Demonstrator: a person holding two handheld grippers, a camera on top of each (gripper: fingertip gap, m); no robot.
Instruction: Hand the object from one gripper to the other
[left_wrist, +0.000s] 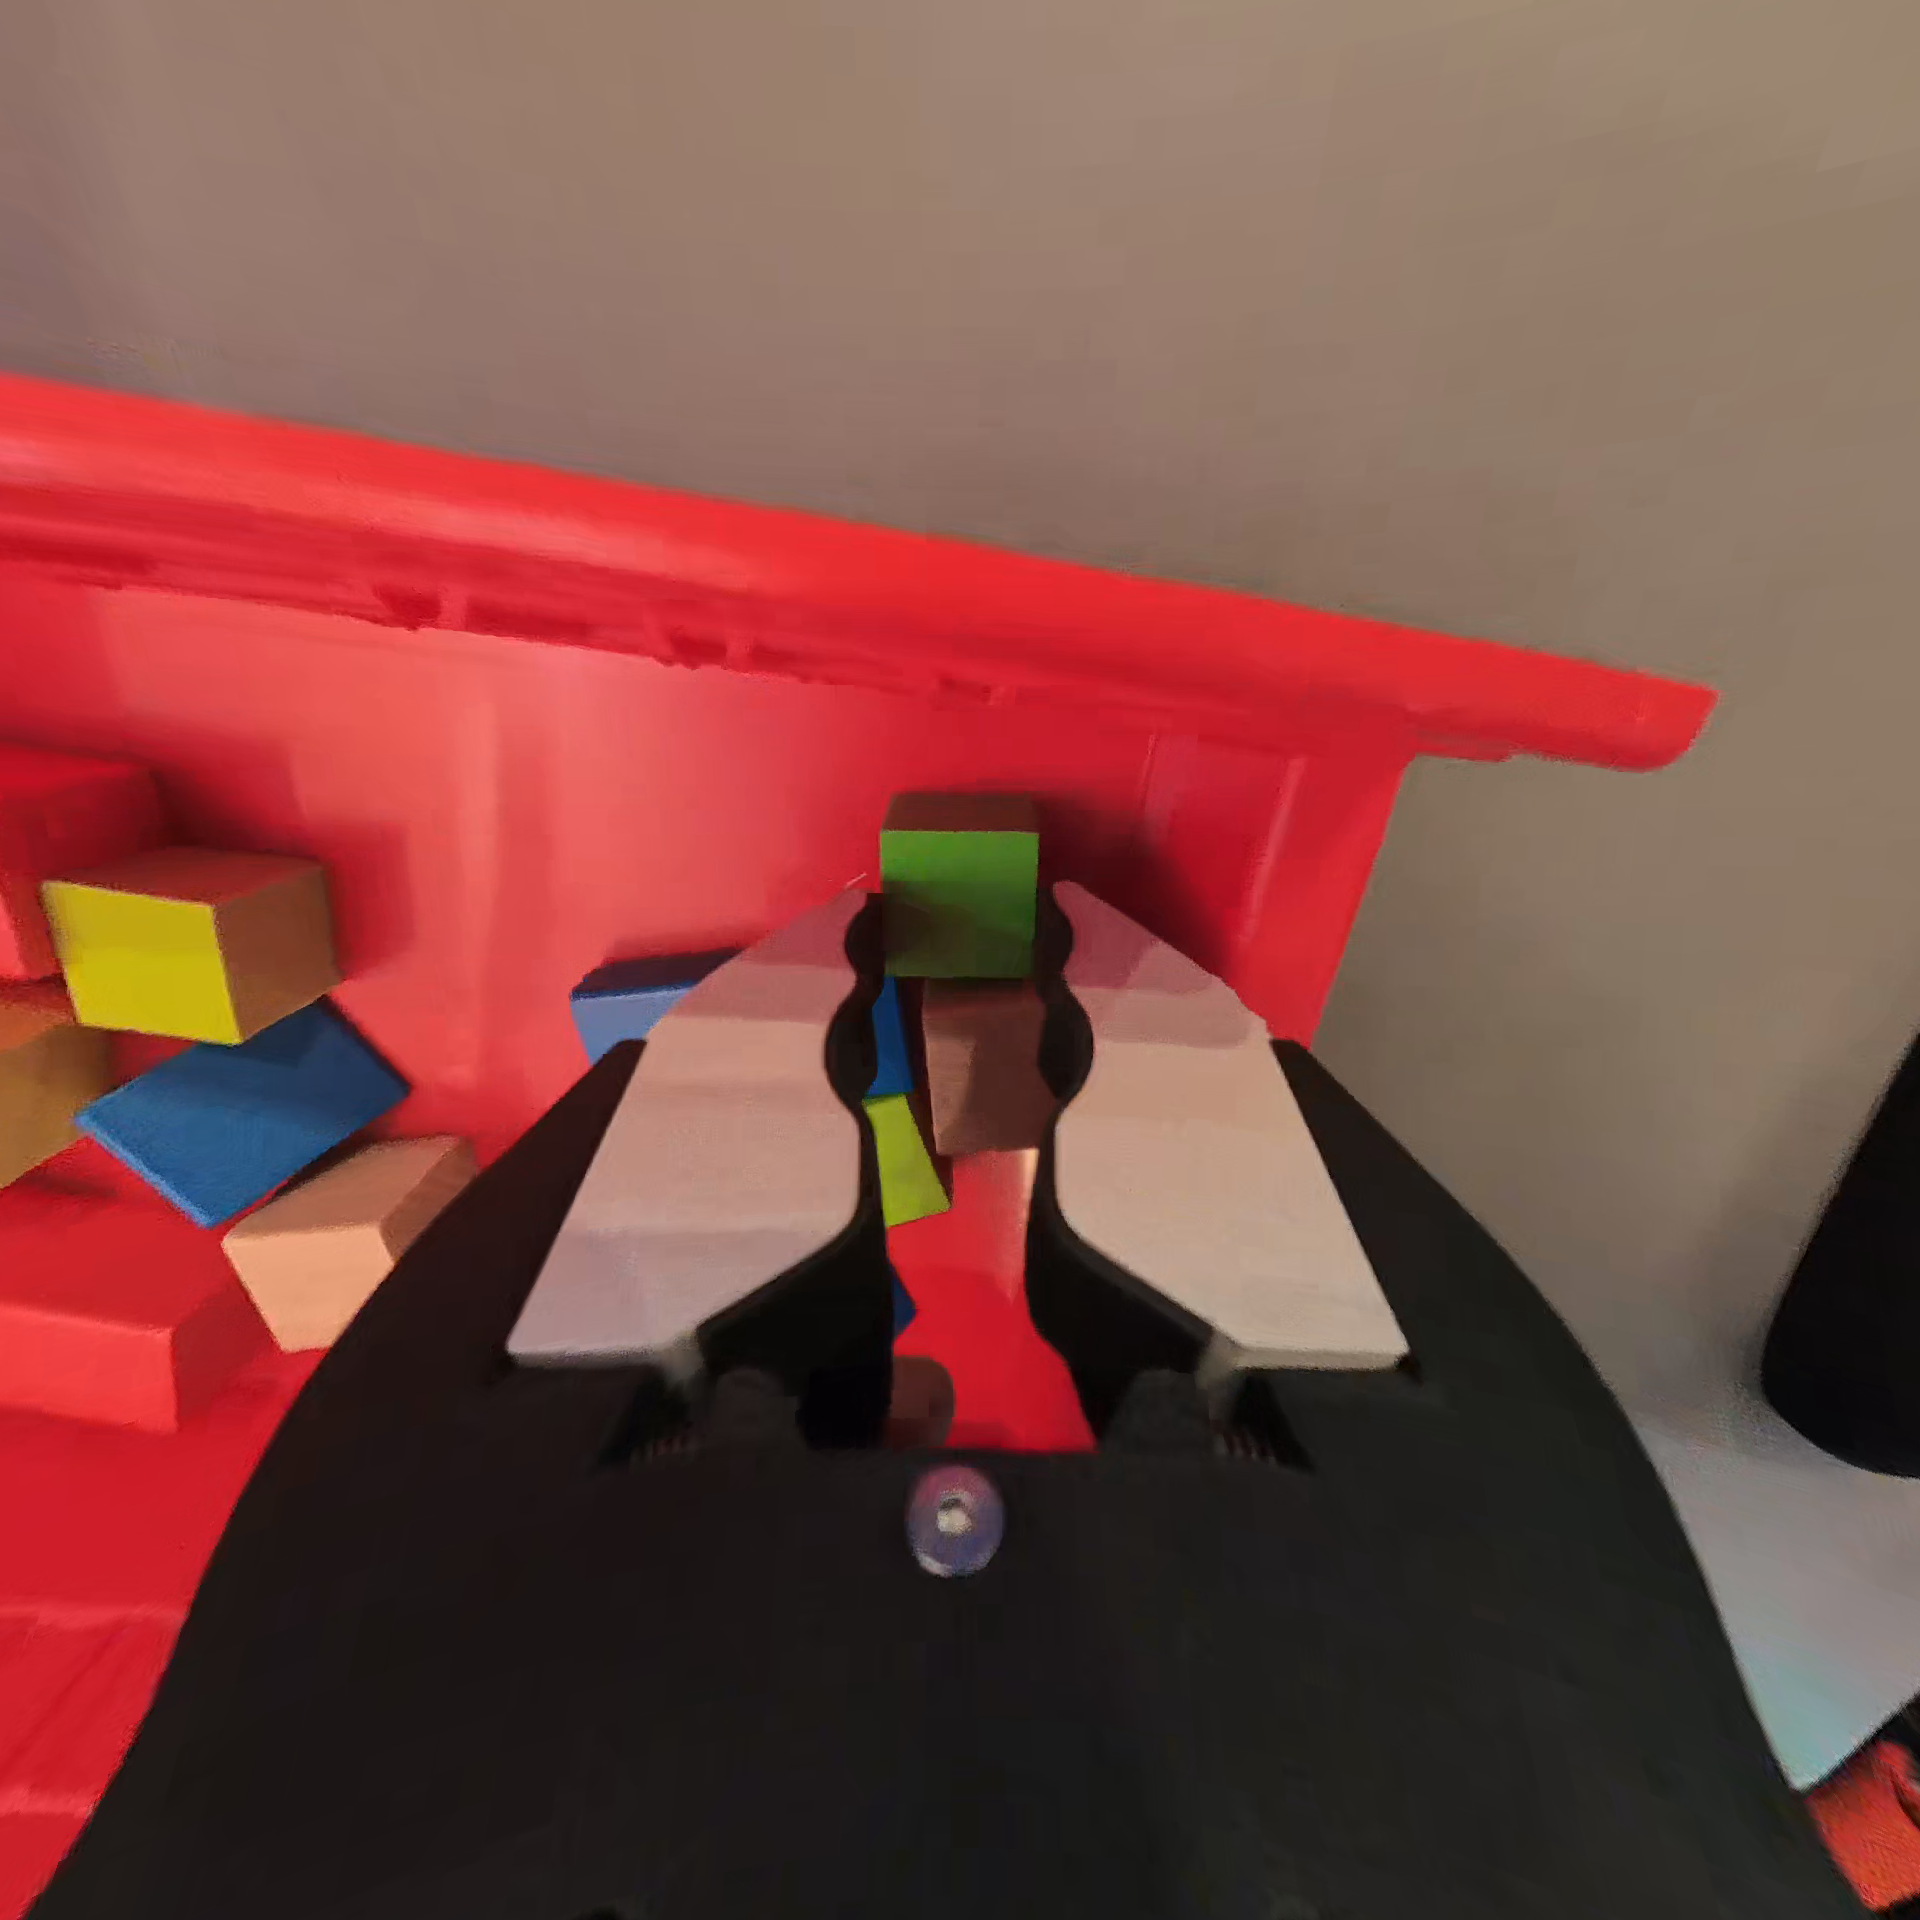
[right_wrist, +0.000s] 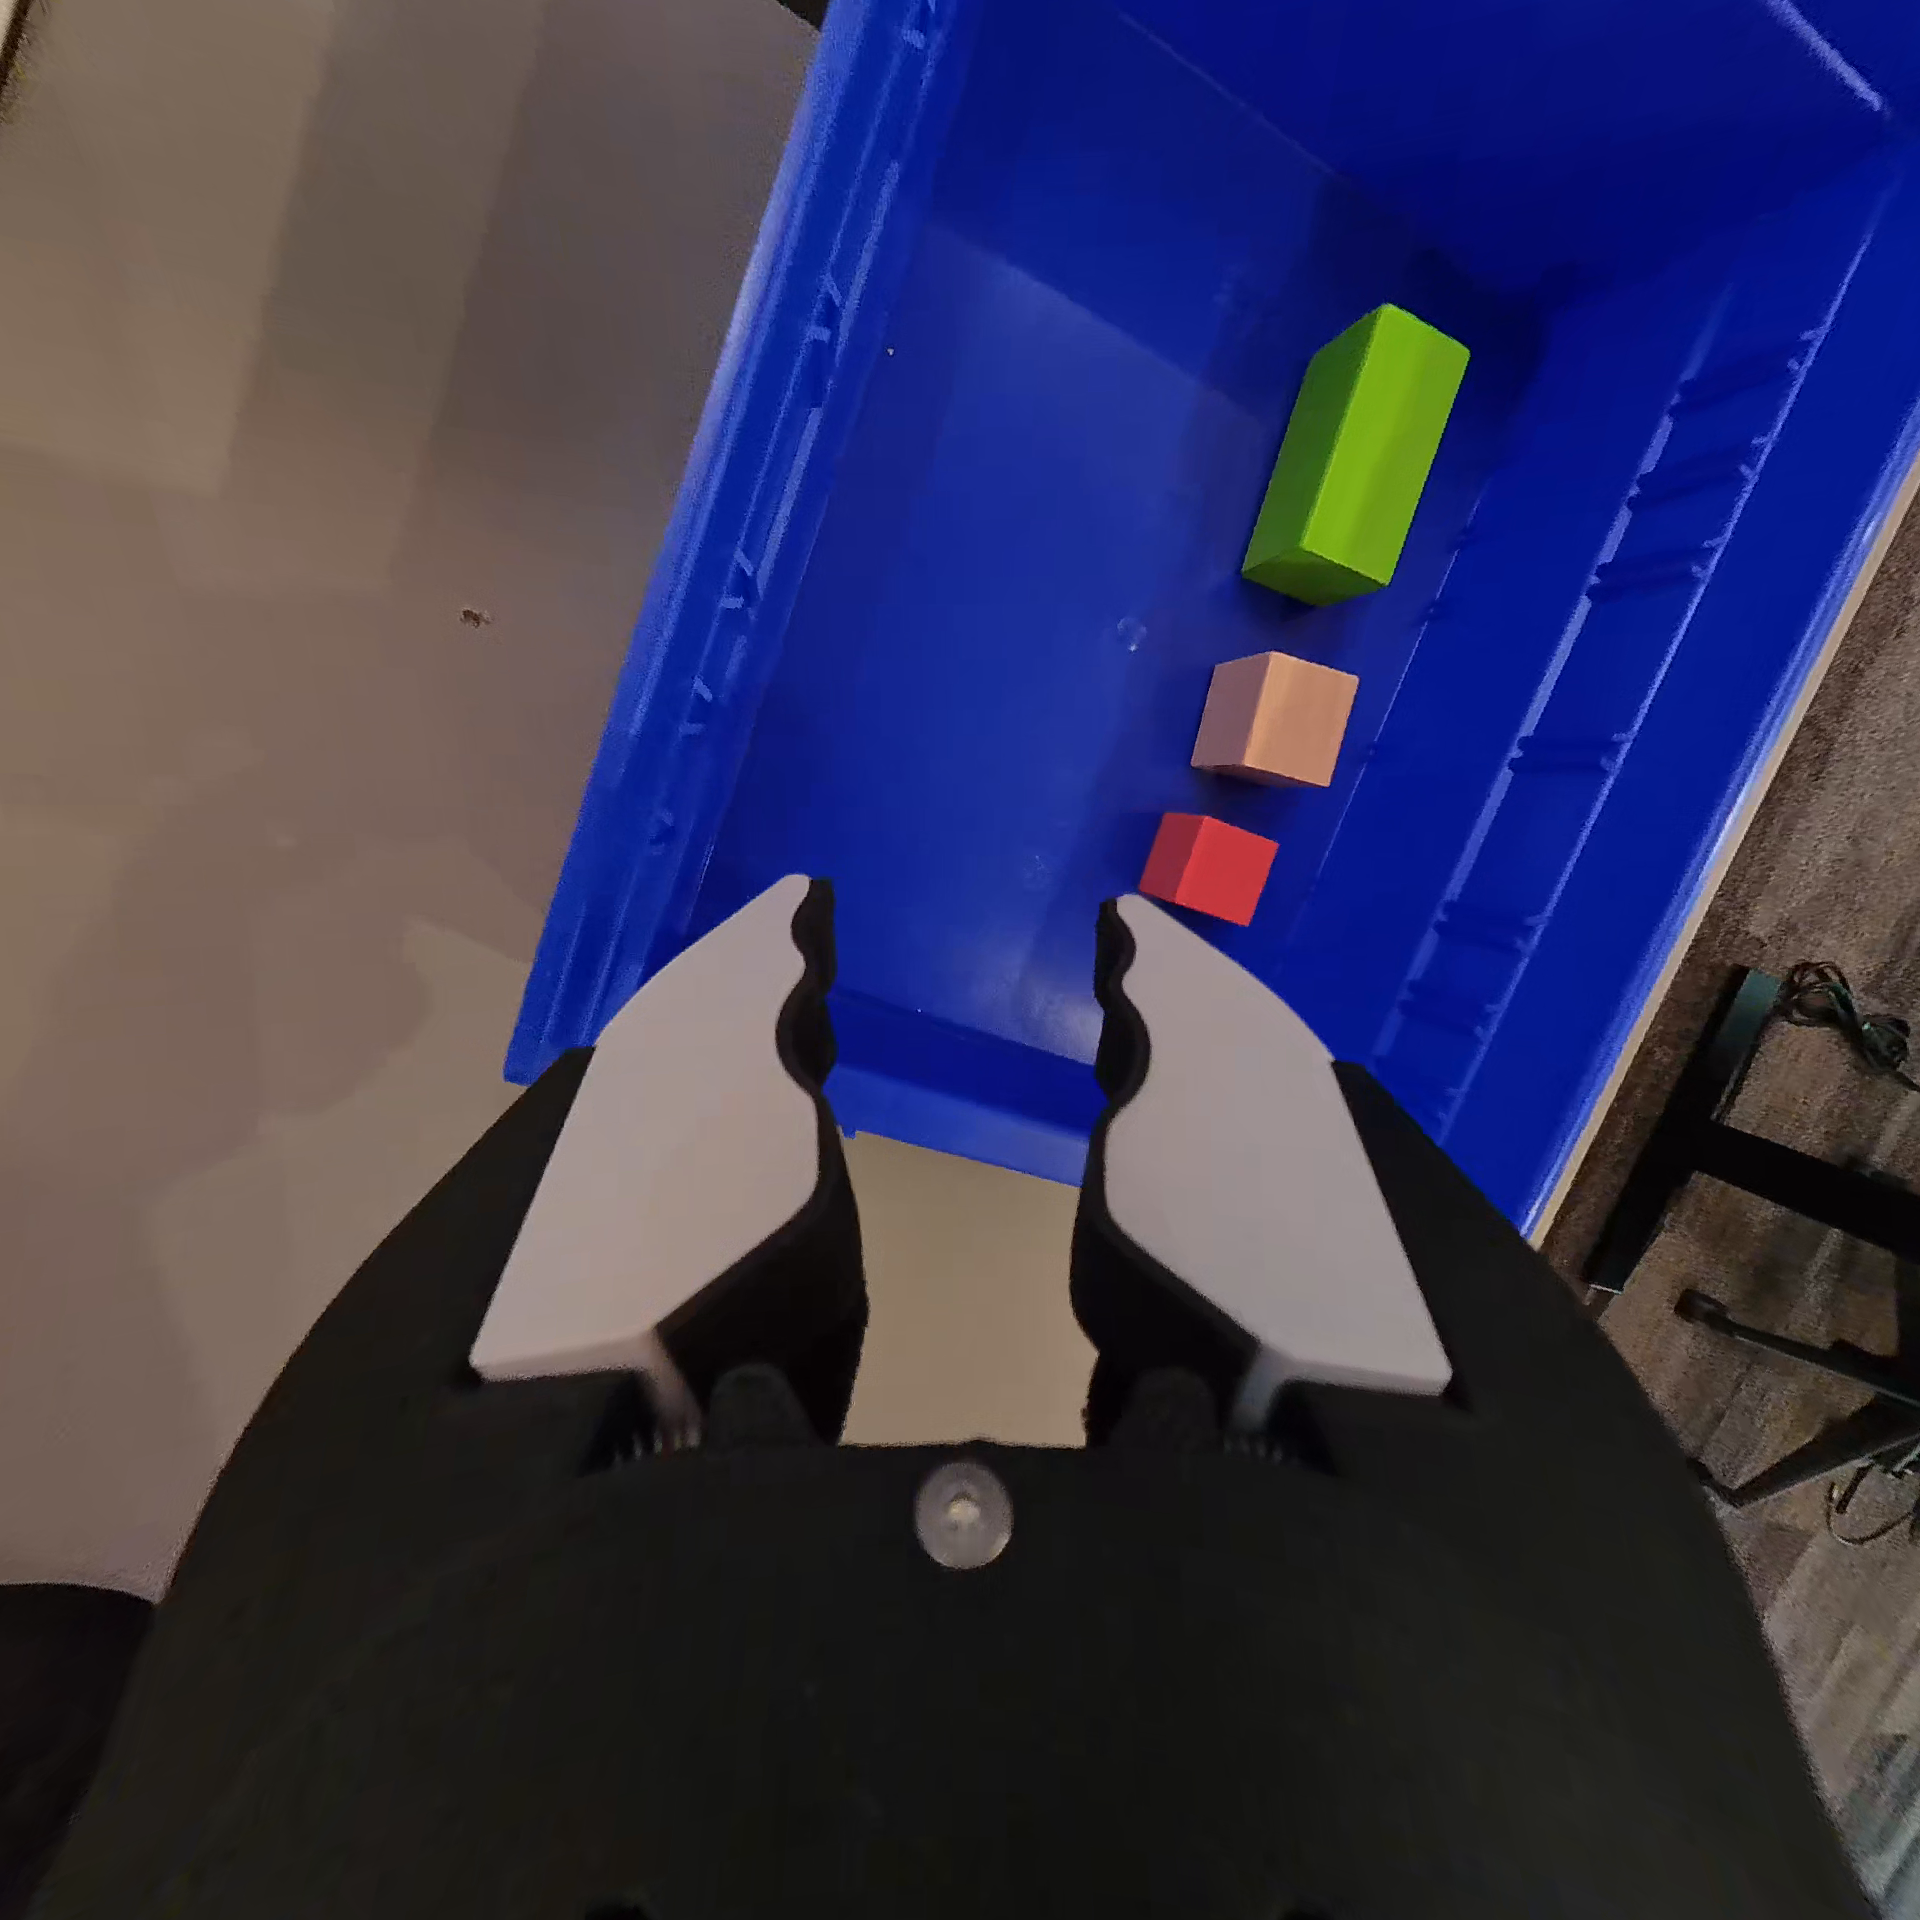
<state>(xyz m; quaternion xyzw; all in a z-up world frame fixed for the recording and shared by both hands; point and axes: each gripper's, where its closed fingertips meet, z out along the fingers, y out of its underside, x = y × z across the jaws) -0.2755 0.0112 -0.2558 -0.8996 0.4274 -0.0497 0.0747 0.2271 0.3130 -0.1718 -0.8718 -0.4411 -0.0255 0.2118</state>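
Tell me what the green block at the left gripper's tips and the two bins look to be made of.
Green block: likely painted wood; its green face is matte, while the face above it looks bare and brown.
Red bin: moulded plastic, judging by its rolled rim and soft sheen.
Blue bin: also plastic, glossy, with ribbed walls and reflections on its floor.

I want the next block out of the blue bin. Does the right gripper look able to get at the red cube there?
Probably yes. The right gripper has open, empty jaws above the blue bin, and the red cube sits apart from the tan cube and the bin wall, uncovered.
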